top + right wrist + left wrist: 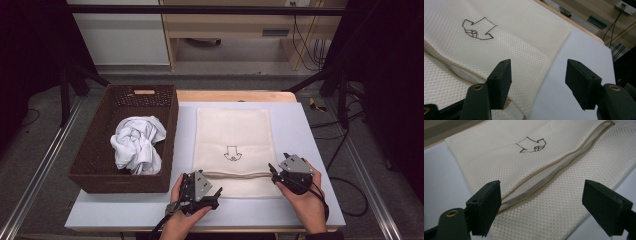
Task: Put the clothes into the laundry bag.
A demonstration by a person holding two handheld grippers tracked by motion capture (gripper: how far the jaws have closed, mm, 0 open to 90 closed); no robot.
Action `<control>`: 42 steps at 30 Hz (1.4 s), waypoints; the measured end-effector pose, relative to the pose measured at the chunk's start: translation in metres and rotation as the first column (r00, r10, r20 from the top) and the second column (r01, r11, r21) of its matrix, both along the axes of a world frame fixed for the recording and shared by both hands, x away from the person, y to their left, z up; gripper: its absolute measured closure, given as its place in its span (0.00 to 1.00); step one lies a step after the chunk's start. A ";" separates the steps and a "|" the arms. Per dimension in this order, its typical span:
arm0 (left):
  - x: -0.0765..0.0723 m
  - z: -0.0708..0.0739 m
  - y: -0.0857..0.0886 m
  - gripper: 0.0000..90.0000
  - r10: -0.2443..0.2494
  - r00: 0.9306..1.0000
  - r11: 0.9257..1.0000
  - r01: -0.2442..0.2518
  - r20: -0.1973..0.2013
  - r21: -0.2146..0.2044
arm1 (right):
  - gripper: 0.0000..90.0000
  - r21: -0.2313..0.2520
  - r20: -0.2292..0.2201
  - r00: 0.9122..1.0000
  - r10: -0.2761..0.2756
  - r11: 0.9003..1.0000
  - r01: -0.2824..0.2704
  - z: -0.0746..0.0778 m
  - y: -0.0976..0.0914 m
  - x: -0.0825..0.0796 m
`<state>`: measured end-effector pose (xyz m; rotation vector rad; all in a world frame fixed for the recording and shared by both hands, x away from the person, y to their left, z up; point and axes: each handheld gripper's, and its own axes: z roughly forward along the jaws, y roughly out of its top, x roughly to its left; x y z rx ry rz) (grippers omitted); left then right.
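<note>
A cream mesh laundry bag [232, 131] lies flat on the white table mat, with a small arrow drawing [232, 153] on it. Its zipper slit [554, 171] near the front edge gapes slightly. My left gripper [216, 194] rests at the bag's front left corner, jaws open. In the left gripper view the left gripper [545, 203] straddles the slit's end without touching it. My right gripper [278, 164] sits at the bag's front right corner, also open. In the right gripper view the right gripper [540, 80] stands over the bag's [524, 50] side edge.
A dark brown wicker basket [95, 150] stands to the left of the bag and holds a crumpled white cloth [137, 145]. The white mat [305, 135] has bare room to the right of the bag. Tripod legs and cables stand on the floor beyond.
</note>
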<state>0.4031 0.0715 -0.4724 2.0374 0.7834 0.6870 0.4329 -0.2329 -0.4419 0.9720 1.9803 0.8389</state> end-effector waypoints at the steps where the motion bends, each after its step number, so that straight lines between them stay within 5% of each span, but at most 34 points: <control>1: 0.000 0.001 0.001 0.21 0.001 1.000 1.000 -0.001 0.001 -0.002 | 0.38 0.003 -0.014 1.000 0.021 1.000 -0.021 0.001 0.002 0.000; 5: 0.001 0.002 0.002 0.24 0.007 1.000 1.000 -0.007 0.001 -0.022 | 0.35 0.008 -0.053 0.995 0.080 0.997 -0.080 -0.001 0.007 0.000; 14: 0.005 0.003 0.007 0.37 0.015 0.999 0.999 -0.016 -0.032 -0.031 | 0.60 -0.064 -0.063 0.984 0.169 0.983 -0.173 -0.005 0.025 -0.002; 20: 0.006 0.002 0.009 0.46 0.026 0.998 0.999 -0.028 -0.054 -0.044 | 0.67 -0.074 -0.086 0.963 0.254 0.962 -0.261 -0.005 0.039 -0.004; 24: 0.006 0.003 0.009 0.50 0.025 0.998 0.999 -0.027 -0.052 -0.042 | 0.69 -0.086 -0.118 0.936 0.332 0.935 -0.343 -0.006 0.058 -0.003; 26: 0.006 0.004 0.010 0.51 0.025 0.998 0.999 -0.028 -0.054 -0.047 | 0.67 -0.100 -0.130 0.933 0.335 0.932 -0.348 -0.008 0.062 -0.002; 27: 0.006 0.004 0.012 0.51 0.033 0.998 0.998 -0.036 -0.051 -0.050 | 0.57 -0.126 -0.142 0.932 0.334 0.928 -0.351 -0.012 0.069 0.001; 31: 0.005 0.006 0.014 0.53 0.040 0.998 0.997 -0.043 -0.040 -0.071 | 0.54 -0.150 -0.173 0.922 0.347 0.916 -0.373 -0.021 0.075 0.004; 35: 0.005 0.008 0.015 0.55 0.043 0.999 0.994 -0.046 -0.031 -0.096 | 0.54 -0.189 -0.200 0.916 0.347 0.904 -0.384 -0.025 0.079 0.006; 36: 0.005 0.010 0.016 0.56 0.038 0.999 0.993 -0.042 -0.033 -0.109 | 0.54 -0.218 -0.203 0.912 0.355 0.892 -0.396 -0.026 0.079 0.010; 42: 0.003 0.013 0.018 0.58 0.038 0.999 0.989 -0.042 -0.029 -0.143 | 0.61 -0.230 -0.224 0.906 0.359 0.884 -0.407 -0.026 0.077 0.022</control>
